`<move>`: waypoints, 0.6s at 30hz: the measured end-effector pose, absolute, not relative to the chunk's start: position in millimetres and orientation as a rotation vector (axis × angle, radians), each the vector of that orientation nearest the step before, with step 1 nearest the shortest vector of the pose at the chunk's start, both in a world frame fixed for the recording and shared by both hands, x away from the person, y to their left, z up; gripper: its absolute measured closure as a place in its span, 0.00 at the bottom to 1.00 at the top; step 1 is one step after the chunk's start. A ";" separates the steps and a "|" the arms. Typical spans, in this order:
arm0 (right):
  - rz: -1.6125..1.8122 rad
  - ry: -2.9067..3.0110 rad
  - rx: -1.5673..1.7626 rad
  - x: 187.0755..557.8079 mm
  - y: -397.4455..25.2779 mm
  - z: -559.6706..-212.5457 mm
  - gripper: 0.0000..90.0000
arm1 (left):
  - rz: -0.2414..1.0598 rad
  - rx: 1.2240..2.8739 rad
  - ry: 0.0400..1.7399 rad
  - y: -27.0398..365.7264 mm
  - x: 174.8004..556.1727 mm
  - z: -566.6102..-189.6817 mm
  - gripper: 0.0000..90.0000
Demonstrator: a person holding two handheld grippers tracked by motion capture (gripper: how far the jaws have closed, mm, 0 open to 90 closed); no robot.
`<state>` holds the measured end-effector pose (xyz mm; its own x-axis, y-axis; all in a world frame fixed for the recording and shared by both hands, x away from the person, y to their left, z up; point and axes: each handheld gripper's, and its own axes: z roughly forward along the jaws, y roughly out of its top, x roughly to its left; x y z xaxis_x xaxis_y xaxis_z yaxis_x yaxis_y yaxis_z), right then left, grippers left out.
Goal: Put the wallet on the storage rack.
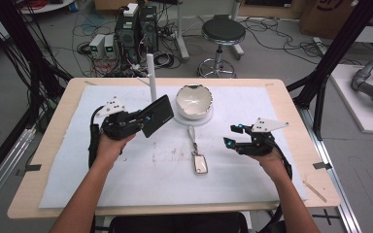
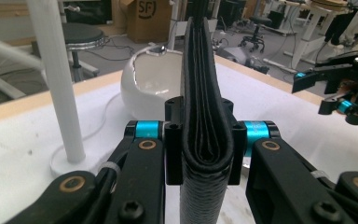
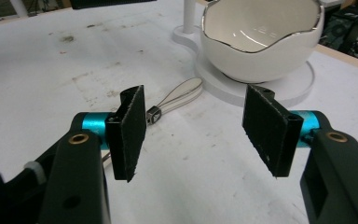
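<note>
A: Black leather wallet (image 2: 204,107) clamped folded-edge down between the left gripper (image 1: 137,119) jaws, held above the white table cover (image 1: 252,170), just beside the white bowl (image 1: 194,101).

B: Right gripper (image 3: 195,129)?

A: Jaws wide apart, nothing between them; it hovers near the key fob (image 1: 200,164), whose strap (image 3: 179,96) lies ahead of the pads.
</note>
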<state>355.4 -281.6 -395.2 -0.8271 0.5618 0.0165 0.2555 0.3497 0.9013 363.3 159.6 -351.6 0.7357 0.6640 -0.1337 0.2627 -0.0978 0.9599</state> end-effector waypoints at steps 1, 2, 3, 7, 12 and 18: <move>1.468 2.313 0.726 355.5 -283.1 -394.9 0.45 | 0.406 1.682 0.741 157.5 366.3 -348.2 0.84; 1.468 2.311 0.729 355.2 -284.9 -394.5 0.45 | 0.408 1.683 0.739 154.8 369.3 -344.7 0.84; 1.470 2.307 0.732 354.9 -286.5 -394.2 0.45 | 0.408 1.683 0.739 154.8 369.3 -344.7 0.84; 1.471 2.300 0.741 354.3 -292.2 -393.8 0.46 | 0.416 1.704 0.716 143.9 382.9 -331.7 0.84; 1.481 2.287 0.743 354.8 -297.8 -393.3 0.46 | 0.426 1.743 0.664 123.6 399.5 -314.1 0.84; 1.493 2.276 0.752 354.6 -302.3 -392.5 0.46 | 0.451 1.852 0.629 99.8 418.0 -303.7 0.84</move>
